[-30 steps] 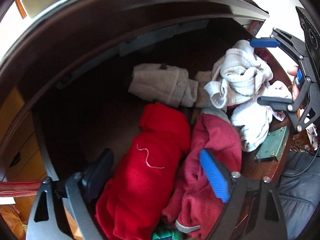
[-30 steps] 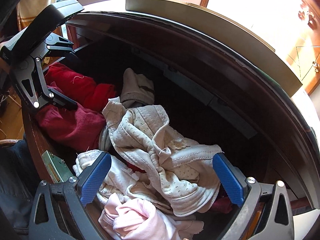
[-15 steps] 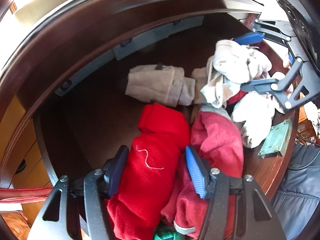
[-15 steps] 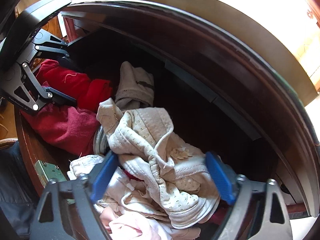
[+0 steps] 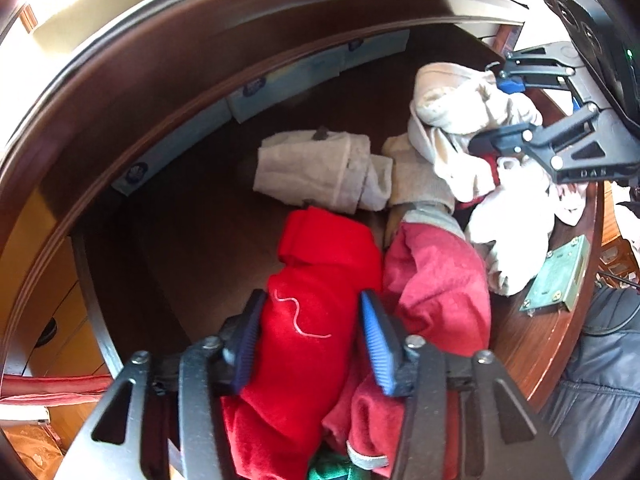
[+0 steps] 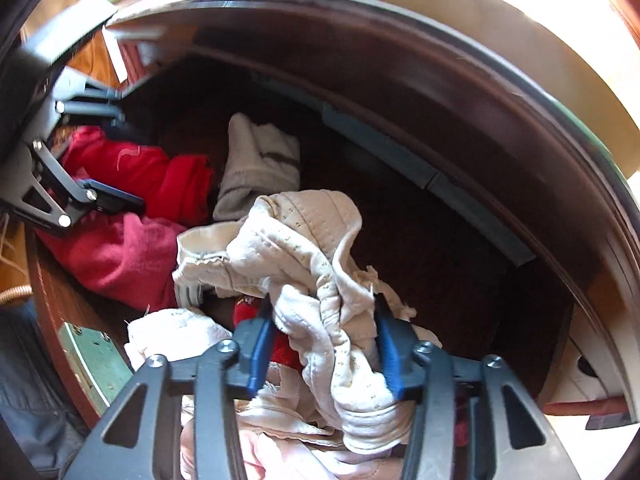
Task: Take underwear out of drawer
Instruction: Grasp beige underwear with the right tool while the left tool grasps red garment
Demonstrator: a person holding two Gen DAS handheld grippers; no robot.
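Observation:
In the open wooden drawer (image 5: 540,344) lies a heap of underwear. In the left wrist view my left gripper (image 5: 312,340) is closing, its blue pads (image 5: 376,340) pressing both sides of a bright red piece of underwear (image 5: 320,280) with a pale thread on it. A darker red piece (image 5: 436,280) lies to its right. In the right wrist view my right gripper (image 6: 324,340) is closing too, its pads squeezing a bunched cream dotted piece of underwear (image 6: 304,240). Each gripper shows in the other's view: the right gripper (image 5: 496,114), the left gripper (image 6: 124,160).
A folded beige garment (image 5: 312,168) lies at the middle of the drawer floor. White and pink pieces (image 5: 512,208) are heaped by the front edge near a metal lock plate (image 5: 556,276). The cabinet top overhangs the drawer's back. A dark padded sleeve (image 5: 600,360) is at lower right.
Both grippers' jaws have narrowed from wide apart onto the cloth. The left now pinches the bright red piece. The right has bunched the cream piece and drawn it up from the heap.

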